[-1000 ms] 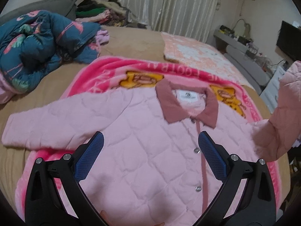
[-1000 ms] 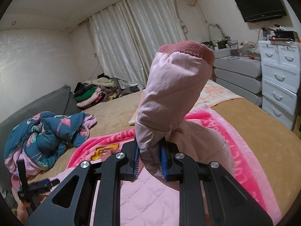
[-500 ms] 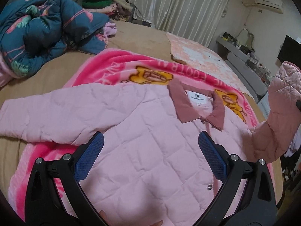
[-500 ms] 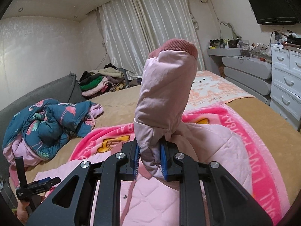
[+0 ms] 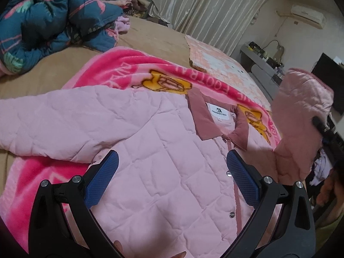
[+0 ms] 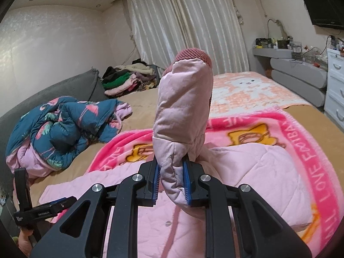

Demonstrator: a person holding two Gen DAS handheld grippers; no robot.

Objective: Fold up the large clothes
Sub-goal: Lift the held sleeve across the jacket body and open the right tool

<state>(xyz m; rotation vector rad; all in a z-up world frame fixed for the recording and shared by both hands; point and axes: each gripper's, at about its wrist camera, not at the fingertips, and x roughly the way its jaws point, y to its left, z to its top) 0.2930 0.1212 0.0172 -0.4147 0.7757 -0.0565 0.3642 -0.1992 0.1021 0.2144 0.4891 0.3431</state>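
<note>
A pink quilted jacket [image 5: 150,161] with a dusty-rose collar [image 5: 204,118] lies front up on a pink blanket on the bed. Its one sleeve [image 5: 53,124] lies stretched out flat to the left. My left gripper [image 5: 172,165] is open and empty, just above the jacket's chest. My right gripper [image 6: 172,174] is shut on the other sleeve [image 6: 182,111], which stands up from the jaws, cuff on top. That raised sleeve also shows at the right of the left wrist view [image 5: 301,124].
A pink cartoon blanket [image 6: 318,150] lies under the jacket. A crumpled blue flamingo quilt [image 6: 64,129] lies at the left. A clothes pile [image 6: 129,77] sits at the back. An orange-white blanket [image 6: 247,92] lies farther back. Drawers [image 6: 335,86] stand right.
The right gripper has carried the raised sleeve inward over the jacket body. The left gripper has moved forward and right over the chest, still open.
</note>
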